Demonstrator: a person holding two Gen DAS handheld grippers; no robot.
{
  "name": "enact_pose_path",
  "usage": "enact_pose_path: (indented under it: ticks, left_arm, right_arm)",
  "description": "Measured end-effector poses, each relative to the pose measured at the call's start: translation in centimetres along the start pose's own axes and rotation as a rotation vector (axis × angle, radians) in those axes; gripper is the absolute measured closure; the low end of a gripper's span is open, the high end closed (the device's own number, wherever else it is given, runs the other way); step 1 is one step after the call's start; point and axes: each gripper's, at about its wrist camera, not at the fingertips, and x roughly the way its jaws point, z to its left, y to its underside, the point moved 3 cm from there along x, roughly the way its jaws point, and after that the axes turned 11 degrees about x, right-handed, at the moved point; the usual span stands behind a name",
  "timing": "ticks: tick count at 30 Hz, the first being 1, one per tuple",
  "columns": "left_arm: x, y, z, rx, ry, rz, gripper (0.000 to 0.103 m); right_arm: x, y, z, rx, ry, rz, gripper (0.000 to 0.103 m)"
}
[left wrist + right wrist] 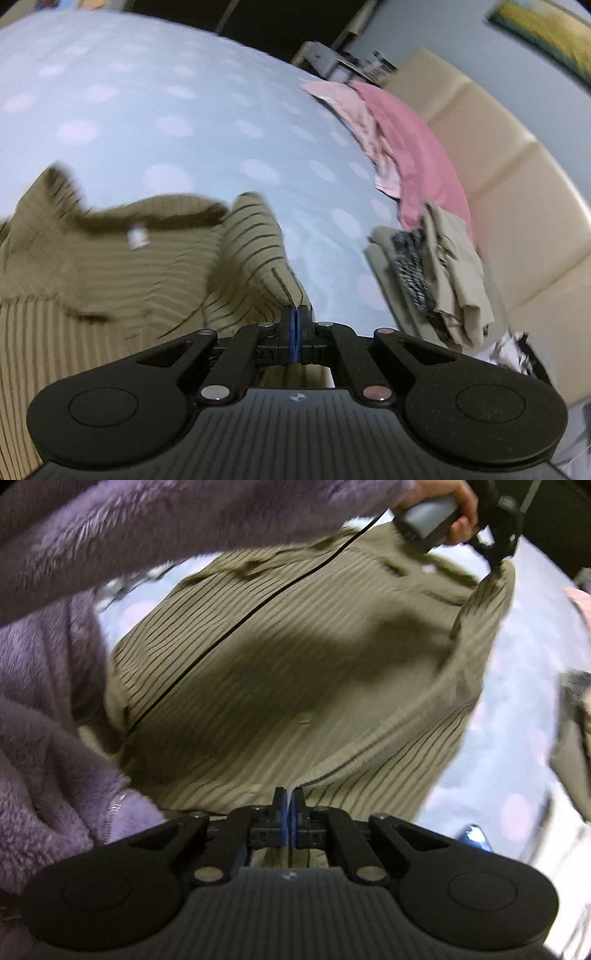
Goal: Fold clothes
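An olive striped shirt [110, 266] lies spread on a pale blue polka-dot bed sheet [184, 110]. My left gripper [295, 314] is shut on a fold of the shirt's sleeve edge, lifted off the sheet. In the right wrist view the same shirt [295, 664] fills the middle. My right gripper [289, 797] is shut on its near edge. The left gripper also shows in the right wrist view [496, 559], pinching the shirt's far corner near the collar.
Folded pink clothes [406, 147] and a beige and grey pile [436, 280] lie along the bed's right side by a cream padded headboard [517, 184]. A purple fleece sleeve [55, 664] fills the left of the right wrist view.
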Motion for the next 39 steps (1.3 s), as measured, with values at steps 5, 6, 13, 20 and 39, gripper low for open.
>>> enact_pose_path:
  ticks: [5,6,13,20,39]
  left_arm:
    - [0.5,2.8,5.2,-0.091,-0.025,-0.005,0.103]
    - [0.8,3.2,6.0,-0.103,-0.031,-0.003,0.103]
    - [2.0,5.3,8.8,-0.165,0.002,0.004,0.103]
    - [2.1,4.5,8.2,-0.148,0.021,0.053,0.101]
    - [1.6,1.3,0.7,-0.141,0.281,-0.061,0.103]
  right_arm:
    - [2.8,-0.4,0.6,-0.004,-0.027,0.057,0.101]
    - [3.4,-0.6,0.7,-0.005,-0.027,0.067,0.101]
    - [5.4,-0.4,2.1,-0.051,0.014,0.112,0.101]
    - [5.7,-0.5,2.3,-0.06,0.02,0.115,0.101]
    - [5.3,0.6,1.5,-0.073,0.031,0.089,0.101]
